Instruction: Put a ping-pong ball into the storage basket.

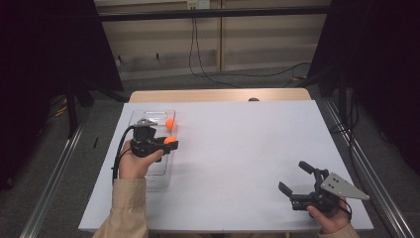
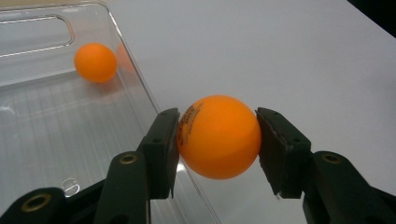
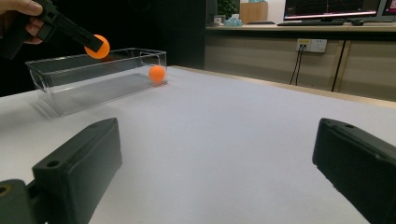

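1. The left gripper (image 2: 217, 140) pinches an orange ball (image 2: 218, 136) above the clear tray's (image 1: 148, 176) right rim.
2. A second ball (image 1: 170, 124) lies in the tray's far corner, at twelve o'clock.
3. The right gripper (image 1: 296, 176) hangs with jaws spread, holding nothing, at four o'clock.

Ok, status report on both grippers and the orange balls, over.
Left gripper shut on orange ball over clear plastic bin's rim. Right gripper open. Second orange ball in bin.

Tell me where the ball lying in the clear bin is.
In the high view, the loose ball lies at the clear bin's far right corner, just beyond the left gripper.
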{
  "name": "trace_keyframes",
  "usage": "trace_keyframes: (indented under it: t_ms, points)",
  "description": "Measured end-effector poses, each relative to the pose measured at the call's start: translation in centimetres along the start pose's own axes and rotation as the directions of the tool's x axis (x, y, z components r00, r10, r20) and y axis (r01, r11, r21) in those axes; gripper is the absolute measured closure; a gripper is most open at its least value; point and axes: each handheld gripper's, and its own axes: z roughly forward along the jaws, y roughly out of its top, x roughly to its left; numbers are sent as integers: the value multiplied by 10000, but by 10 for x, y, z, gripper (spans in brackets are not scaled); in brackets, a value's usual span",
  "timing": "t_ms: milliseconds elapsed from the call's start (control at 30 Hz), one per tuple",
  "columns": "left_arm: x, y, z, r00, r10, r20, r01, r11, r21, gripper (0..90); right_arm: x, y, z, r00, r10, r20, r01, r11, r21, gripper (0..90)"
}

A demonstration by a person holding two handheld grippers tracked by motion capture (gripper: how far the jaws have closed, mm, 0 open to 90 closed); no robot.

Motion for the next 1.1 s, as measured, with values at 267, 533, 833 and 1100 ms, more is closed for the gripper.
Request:
trace_keyframes:
  t_ms: [267,533,833,1100]
  points:
    - [4,0,-4,10000,15,5,-15,10000,-73,511,0,0,0,10000,7,1,-7,10000,1,11]
    - [6,-1,-6,9999,-94,-108,93,9998,-182,511,0,0,1,10000,7,25,-7,10000,-9,11]
    - [8,-2,-8,9995,-242,-182,236,9992,-323,511,0,0,1,10000,27,20,-27,10000,-7,11]
    - [12,-3,-11,9994,-258,-249,250,9992,-311,511,1,0,1,10000,27,19,-27,10000,-4,11]
